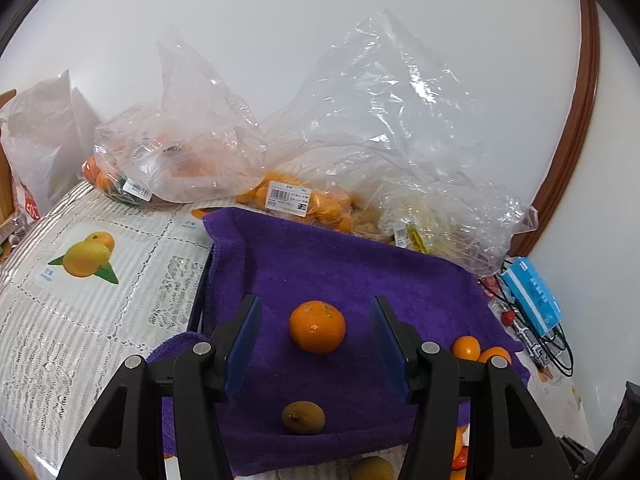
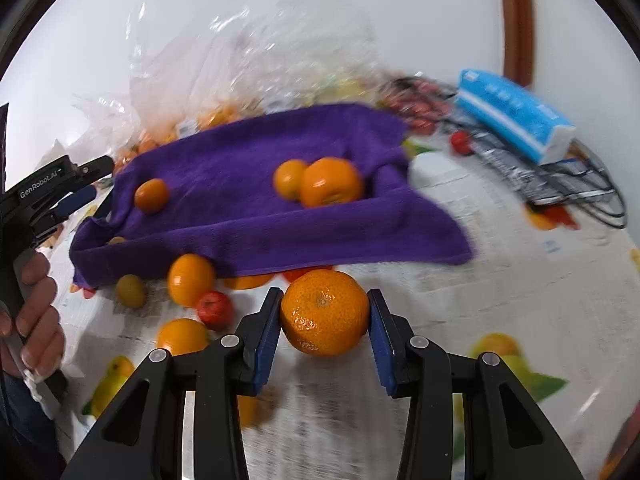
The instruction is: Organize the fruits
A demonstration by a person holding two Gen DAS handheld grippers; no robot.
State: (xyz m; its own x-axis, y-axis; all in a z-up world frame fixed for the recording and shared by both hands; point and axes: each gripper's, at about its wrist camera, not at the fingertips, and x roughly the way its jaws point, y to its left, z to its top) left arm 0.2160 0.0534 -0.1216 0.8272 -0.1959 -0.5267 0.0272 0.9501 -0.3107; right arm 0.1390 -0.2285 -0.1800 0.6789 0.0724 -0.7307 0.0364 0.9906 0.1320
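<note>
A purple towel (image 1: 340, 268) lies on the table. On it sit a mandarin (image 1: 317, 326) and a brown-green kiwi (image 1: 303, 417). My left gripper (image 1: 316, 344) is open, its blue pads on either side of the mandarin without touching it. My right gripper (image 2: 324, 316) is shut on a large mandarin (image 2: 325, 312), held above the table just in front of the towel (image 2: 256, 216). Two oranges (image 2: 324, 182) and a small one (image 2: 151, 195) sit on the towel. The left gripper (image 2: 60, 196) shows at the left edge.
Clear plastic bags of fruit (image 1: 280, 196) stand behind the towel against the wall. Loose oranges (image 2: 190, 279), a red fruit (image 2: 215, 309) and a yellow-green fruit (image 2: 130, 290) lie in front of the towel. A blue tissue pack (image 2: 516, 114) and black cables (image 2: 580, 188) lie at the right.
</note>
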